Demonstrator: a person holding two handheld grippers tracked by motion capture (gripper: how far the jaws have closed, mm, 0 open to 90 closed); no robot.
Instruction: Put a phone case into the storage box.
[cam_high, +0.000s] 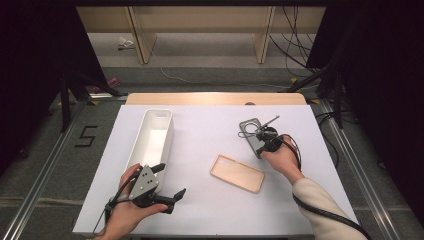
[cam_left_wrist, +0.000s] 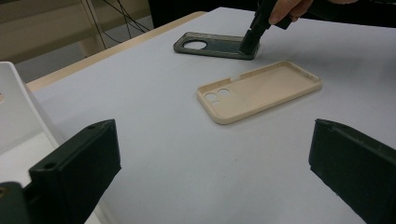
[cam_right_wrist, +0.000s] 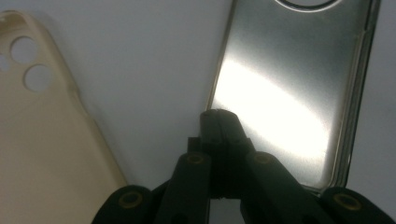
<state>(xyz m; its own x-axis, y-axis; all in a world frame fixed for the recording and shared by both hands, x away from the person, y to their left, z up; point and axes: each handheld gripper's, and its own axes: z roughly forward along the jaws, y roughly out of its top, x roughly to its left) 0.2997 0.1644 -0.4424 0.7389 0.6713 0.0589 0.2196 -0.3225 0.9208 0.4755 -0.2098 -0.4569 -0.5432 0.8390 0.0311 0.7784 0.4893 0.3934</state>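
While idle at the near left corner of the worktop (cam_high: 210, 210), left gripper (cam_high: 167, 192) held low beside white bin (cam_high: 152, 137), fingers (cam_left_wrist: 79, 172) spread wide, nothing between them, aimed at the cases, likely waiting for a turn. Centre: beige phone case (cam_high: 237, 173) lying flat, hollow side up, untouched, well apart from either gripper. Right: right gripper (cam_high: 263, 145) tipped down onto near end of dark phone case (cam_left_wrist: 215, 45), fingers (cam_right_wrist: 219, 135) closed together, apparently pinching its rim to lift; grip not confirmed.
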